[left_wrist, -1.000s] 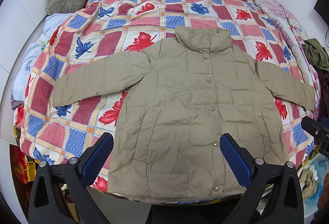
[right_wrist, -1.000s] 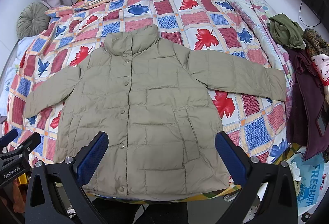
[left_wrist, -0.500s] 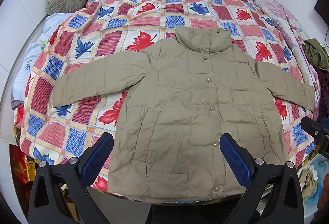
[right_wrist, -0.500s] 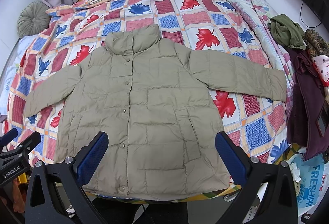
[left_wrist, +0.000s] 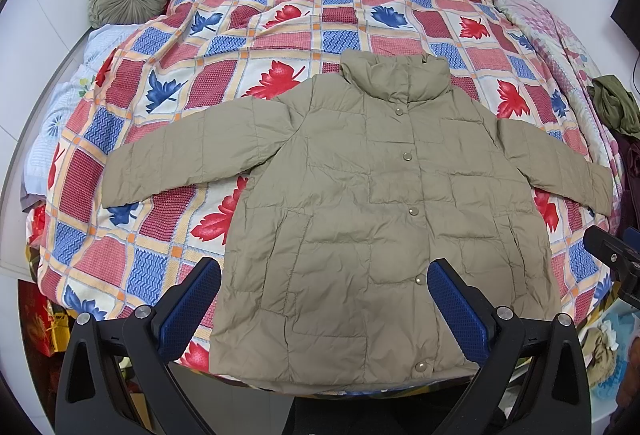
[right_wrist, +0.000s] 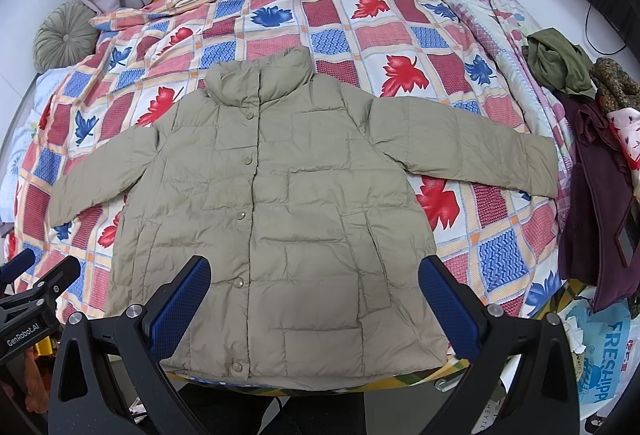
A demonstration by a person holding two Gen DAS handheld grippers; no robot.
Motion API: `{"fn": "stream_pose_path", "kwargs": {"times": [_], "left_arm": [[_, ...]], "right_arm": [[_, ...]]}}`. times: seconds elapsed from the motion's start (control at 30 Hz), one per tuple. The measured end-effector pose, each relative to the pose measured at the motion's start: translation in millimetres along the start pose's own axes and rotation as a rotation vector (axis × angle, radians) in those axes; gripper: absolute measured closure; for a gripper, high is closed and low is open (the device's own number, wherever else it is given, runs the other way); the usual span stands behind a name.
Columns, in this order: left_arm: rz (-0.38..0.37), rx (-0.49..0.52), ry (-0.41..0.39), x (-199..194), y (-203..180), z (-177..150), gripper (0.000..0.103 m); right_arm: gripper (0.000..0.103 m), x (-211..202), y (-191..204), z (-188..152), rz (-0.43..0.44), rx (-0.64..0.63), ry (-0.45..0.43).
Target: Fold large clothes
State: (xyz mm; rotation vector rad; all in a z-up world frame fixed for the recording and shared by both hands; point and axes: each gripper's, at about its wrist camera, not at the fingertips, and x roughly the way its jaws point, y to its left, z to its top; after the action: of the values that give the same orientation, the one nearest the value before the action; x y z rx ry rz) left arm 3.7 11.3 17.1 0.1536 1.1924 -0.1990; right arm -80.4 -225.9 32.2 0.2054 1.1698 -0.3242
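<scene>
Left wrist view: the left gripper [left_wrist: 324,305] is held above the near edge of the bed [left_wrist: 256,47], jaws spread wide, nothing gripped.
Right wrist view: the right gripper [right_wrist: 314,299] is likewise held wide apart and empty over the same edge.
Jacket position: a khaki padded jacket [right_wrist: 280,203] is laid flat, front up, snaps fastened, hem at the near edge of the bed, collar pointed toward the far edge, both sleeves spread toward the side edges.
Handling: the jacket is judged soft, light and puffy, likely springy and a little slippery; folds may be expected to rebound.
Hold points: the sleeve cuffs [left_wrist: 120,179] and hem corners are judged the best places to be pinched.
Hidden: the hem's lowest strip is partly masked by the gripper bodies; the jacket's back cannot be seen.
Clutter: other clothes [right_wrist: 560,63] are piled at the right edge.
</scene>
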Motion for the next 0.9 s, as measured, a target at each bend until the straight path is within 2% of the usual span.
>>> {"fn": "stream_pose_path", "kwargs": {"times": [0.9], "left_arm": [[-0.003,-0.002,0.000,-1.1,-0.9,1.1,0.000]], "right_arm": [[0.000,1.8,2.4,0.0,-0.001,-0.006,0.004]]}}
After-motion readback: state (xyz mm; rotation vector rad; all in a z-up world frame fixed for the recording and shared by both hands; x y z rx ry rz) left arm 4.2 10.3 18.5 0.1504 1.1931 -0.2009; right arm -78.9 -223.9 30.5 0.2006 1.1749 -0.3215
